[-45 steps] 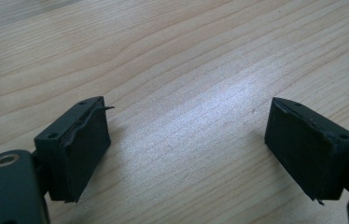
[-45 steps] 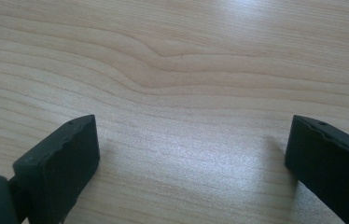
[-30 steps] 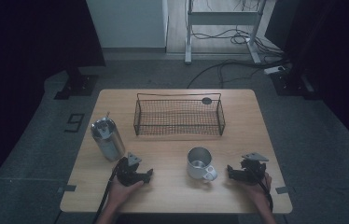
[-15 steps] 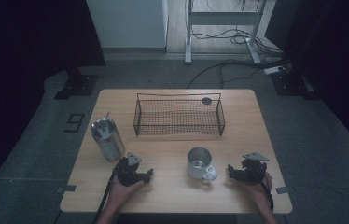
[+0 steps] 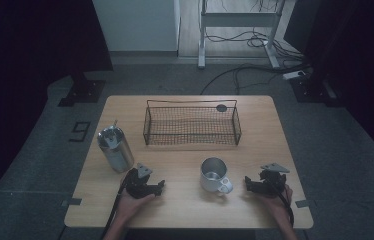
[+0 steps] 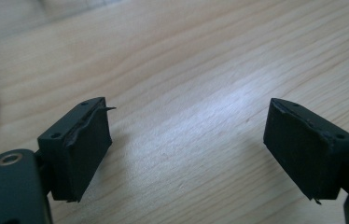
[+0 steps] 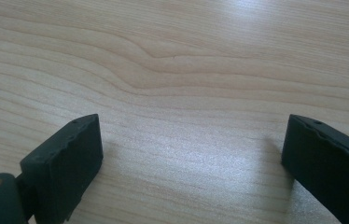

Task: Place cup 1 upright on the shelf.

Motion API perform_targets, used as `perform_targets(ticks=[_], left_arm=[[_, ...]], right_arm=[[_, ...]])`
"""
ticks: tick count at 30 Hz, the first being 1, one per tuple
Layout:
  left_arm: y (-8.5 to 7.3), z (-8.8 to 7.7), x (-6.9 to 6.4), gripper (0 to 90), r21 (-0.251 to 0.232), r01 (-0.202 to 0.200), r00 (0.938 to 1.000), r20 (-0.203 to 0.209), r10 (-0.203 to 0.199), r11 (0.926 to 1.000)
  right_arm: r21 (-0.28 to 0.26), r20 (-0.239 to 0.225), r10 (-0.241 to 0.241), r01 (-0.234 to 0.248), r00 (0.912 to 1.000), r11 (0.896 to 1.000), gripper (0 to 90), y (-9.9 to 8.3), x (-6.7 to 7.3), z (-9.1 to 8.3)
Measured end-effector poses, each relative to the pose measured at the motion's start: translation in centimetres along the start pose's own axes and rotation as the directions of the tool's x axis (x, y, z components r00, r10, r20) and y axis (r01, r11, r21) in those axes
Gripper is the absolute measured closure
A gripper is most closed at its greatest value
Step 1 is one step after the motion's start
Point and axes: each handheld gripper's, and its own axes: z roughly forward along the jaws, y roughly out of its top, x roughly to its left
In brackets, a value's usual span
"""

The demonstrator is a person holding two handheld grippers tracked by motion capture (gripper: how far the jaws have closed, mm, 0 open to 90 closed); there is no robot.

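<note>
Both tools rest on the wooden worktop (image 5: 185, 210) with nothing between their jaws: the left tool (image 5: 159, 188) and the right tool (image 5: 248, 181) each stand spread over bare wood, apparently parked before any reach. The metal cup (image 5: 213, 173) stands upright between them, handle toward the person. Beyond the cup sits a wire basket (image 5: 192, 125); left of the cup stands a steel canister (image 5: 115, 148). The surrounding room is dark, with cables on the floor.
</note>
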Motion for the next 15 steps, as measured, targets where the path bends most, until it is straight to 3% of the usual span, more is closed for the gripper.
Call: perform_targets(ticks=[9, 15], left_arm=[[0.4, -2.6, 0.7, 15.3, -0.066, 0.029, 0.9996, 0.006, -0.028, 0.9974], [0.5, -3.2, 1.0, 15.1, -0.076, 0.036, 0.9993, 0.014, -0.035, 0.9965]], right_arm=[[-0.001, 0.0, -0.001, 0.001, 1.0, 1.0, 5.4, 0.0, 0.0, 0.0], [-0.001, 0.0, -0.001, 0.001, 1.0, 1.0, 5.4, 0.0, -0.1, 0.0]])
